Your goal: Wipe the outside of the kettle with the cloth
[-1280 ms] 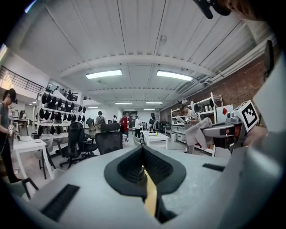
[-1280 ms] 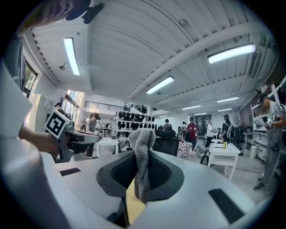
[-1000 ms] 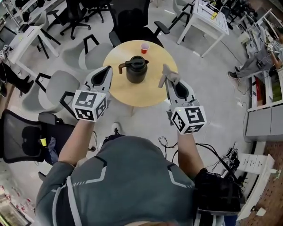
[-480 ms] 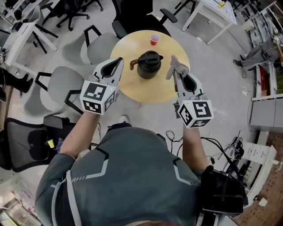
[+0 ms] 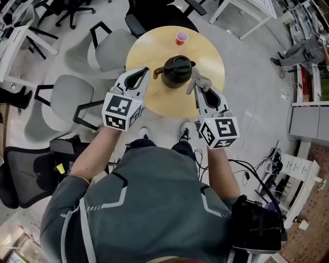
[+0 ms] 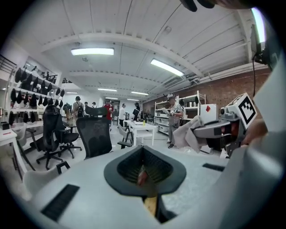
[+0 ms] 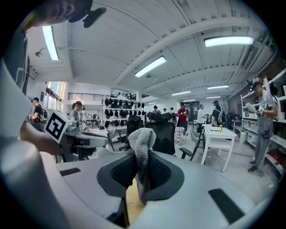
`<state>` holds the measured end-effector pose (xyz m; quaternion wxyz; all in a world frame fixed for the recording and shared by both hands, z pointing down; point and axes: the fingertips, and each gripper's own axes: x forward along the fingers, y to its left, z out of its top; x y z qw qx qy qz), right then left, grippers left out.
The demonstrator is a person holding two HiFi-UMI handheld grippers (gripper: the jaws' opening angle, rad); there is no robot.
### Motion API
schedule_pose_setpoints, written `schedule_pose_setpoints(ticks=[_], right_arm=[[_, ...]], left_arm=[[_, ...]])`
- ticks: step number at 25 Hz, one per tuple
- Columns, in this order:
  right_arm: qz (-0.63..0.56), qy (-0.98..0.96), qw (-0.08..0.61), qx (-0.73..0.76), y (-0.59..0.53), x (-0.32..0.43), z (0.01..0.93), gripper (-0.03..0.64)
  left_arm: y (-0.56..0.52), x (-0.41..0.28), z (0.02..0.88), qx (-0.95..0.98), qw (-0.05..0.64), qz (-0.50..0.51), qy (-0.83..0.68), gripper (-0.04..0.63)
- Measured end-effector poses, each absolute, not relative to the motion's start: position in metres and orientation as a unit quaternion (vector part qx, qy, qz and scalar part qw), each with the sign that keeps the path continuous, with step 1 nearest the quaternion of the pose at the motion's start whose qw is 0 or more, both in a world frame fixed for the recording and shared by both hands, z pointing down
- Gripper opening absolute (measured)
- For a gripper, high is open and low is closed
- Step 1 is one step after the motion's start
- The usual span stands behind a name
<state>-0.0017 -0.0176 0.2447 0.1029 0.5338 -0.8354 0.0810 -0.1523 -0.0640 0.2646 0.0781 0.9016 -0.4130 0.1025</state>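
Grippers: left gripper [image 5: 144, 73] and right gripper [image 5: 197, 86], one in each of the person's hands, both pointing across the near edge of the table [image 5: 154, 105].
Left gripper jaws: closed on each other, nothing between them.
Right gripper jaws: clamped on the cloth [image 7: 142, 144], a grey knitted rag that stands in a bunch above the pads.
Kettle [image 5: 178, 72]: dark, lidded and upright on the round wooden table, between the two gripper tips.
Left tip to kettle: just beside the brown part that juts from the kettle's left side.
Cloth to kettle: just beside the right flank; contact cannot be made out.
Red cup [image 5: 181, 37]: at the far edge of the table, well apart from the kettle.
Surroundings: grey chairs [image 5: 77, 97] left of the table, a black chair [image 5: 154, 10] beyond it, white desks and standing people further off.
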Motion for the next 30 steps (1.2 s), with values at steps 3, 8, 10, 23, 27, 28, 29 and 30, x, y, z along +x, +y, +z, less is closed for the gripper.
schedule_pose_setpoints(ticks=[3, 8, 10, 23, 27, 28, 29, 30], right_arm=[[0.1, -0.839, 0.107, 0.524, -0.027, -0.011, 0.268, 0.057], [0.119, -0.857, 0.126, 0.486, -0.036, -0.024, 0.302, 0.057], [0.131, -0.864, 0.131, 0.469, -0.041, -0.028, 0.318, 0.058], [0.178, -0.881, 0.168, 0.406, -0.067, -0.089, 0.413, 0.057], [0.186, -0.863, 0.164, 0.441, -0.078, -0.098, 0.432, 0.057], [0.189, -0.858, 0.162, 0.449, -0.079, -0.099, 0.437, 0.057], [0.191, -0.853, 0.161, 0.458, -0.08, -0.099, 0.44, 0.057], [0.19, -0.848, 0.159, 0.469, -0.08, -0.099, 0.443, 0.057]], left_arm=[[-0.07, -0.15, 0.284, 0.897, 0.087, 0.113, -0.419, 0.009], [-0.071, -0.145, 0.308, 0.884, 0.103, 0.123, -0.44, 0.009], [-0.073, -0.141, 0.317, 0.879, 0.103, 0.128, -0.447, 0.009], [-0.091, -0.141, 0.382, 0.847, 0.121, 0.185, -0.483, 0.009], [-0.096, -0.147, 0.396, 0.843, 0.116, 0.203, -0.484, 0.009], [-0.097, -0.148, 0.398, 0.843, 0.115, 0.206, -0.483, 0.009], [-0.097, -0.148, 0.4, 0.844, 0.113, 0.209, -0.48, 0.009], [-0.097, -0.148, 0.402, 0.846, 0.113, 0.212, -0.477, 0.011]])
